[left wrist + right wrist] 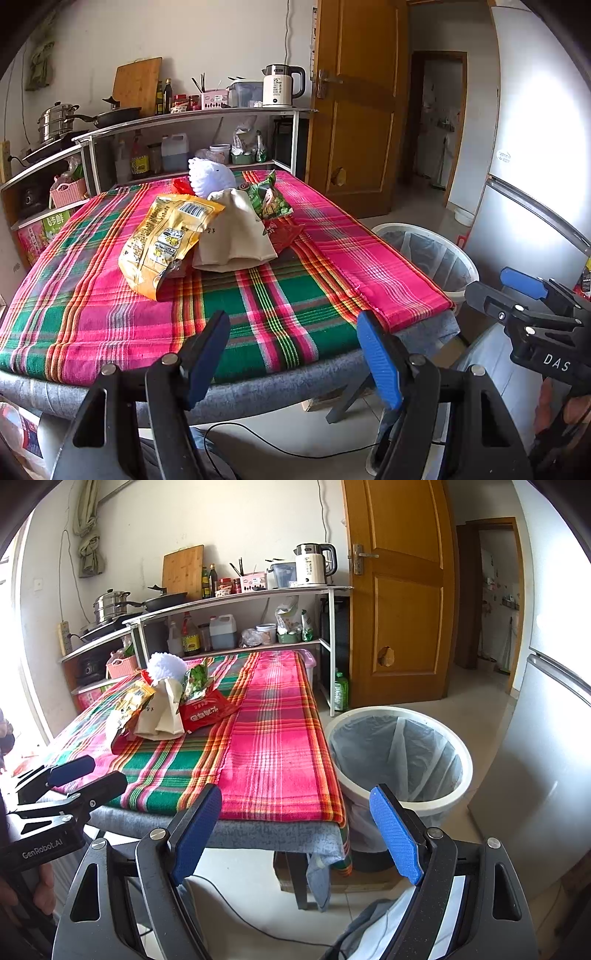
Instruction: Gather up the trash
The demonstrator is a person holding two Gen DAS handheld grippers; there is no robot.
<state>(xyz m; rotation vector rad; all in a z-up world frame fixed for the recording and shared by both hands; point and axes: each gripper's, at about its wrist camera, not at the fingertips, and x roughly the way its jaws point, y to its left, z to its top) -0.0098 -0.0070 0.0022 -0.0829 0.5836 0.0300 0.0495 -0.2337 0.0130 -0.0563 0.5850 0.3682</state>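
Left wrist view. My left gripper (293, 354): jaws spread wide, nothing between them, angled down over the near table edge. Trash heap at 11 o'clock on the plaid tablecloth (303, 295): yellow snack bag (166, 240), beige paper bag (234, 232), green wrapper (267, 197), red packet (282, 232), white knitted ball (210, 175); piled together, likely staged for pickup. Lined bin (428, 254) at 2 o'clock, beside the table, handy for drops.

Right wrist view. My right gripper (295, 830): jaws apart, empty, tilted down between table corner and bin (402, 760). Heap at 10 o'clock, well apart. Left gripper (70, 771) at 9 o'clock, a hand (40, 886) beneath.
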